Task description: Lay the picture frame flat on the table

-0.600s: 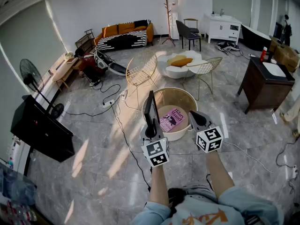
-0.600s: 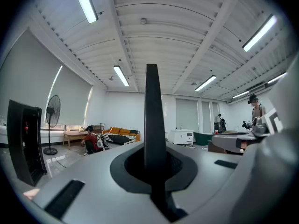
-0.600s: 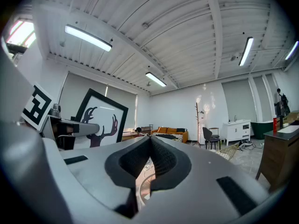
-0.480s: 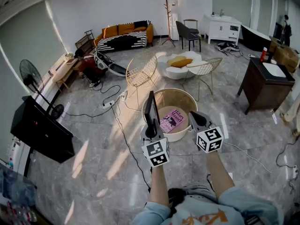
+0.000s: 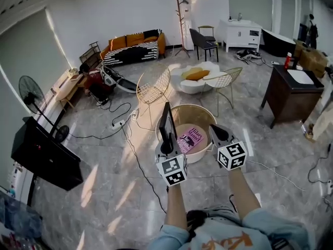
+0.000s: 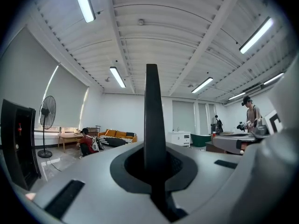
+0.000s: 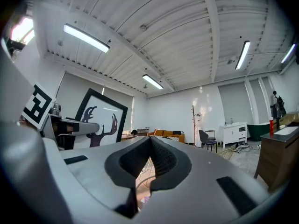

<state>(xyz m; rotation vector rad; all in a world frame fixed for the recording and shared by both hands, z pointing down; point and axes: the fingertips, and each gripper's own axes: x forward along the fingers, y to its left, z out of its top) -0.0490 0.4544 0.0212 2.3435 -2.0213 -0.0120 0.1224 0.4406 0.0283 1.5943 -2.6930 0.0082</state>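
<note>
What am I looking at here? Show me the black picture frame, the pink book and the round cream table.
black picture frame (image 5: 167,125), head view, on its thin upright edge.
pink book (image 5: 188,139), head view, middle of its cover.
round cream table (image 5: 192,113), head view, on its far inner wall.

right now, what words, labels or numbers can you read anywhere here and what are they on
pink book cover on the round table: dark lettering, too blurred to read.
marker cubes: black-and-white square patterns only, no words.
picture frame: an antler silhouette, no text.
Nothing else legible shows.
</note>
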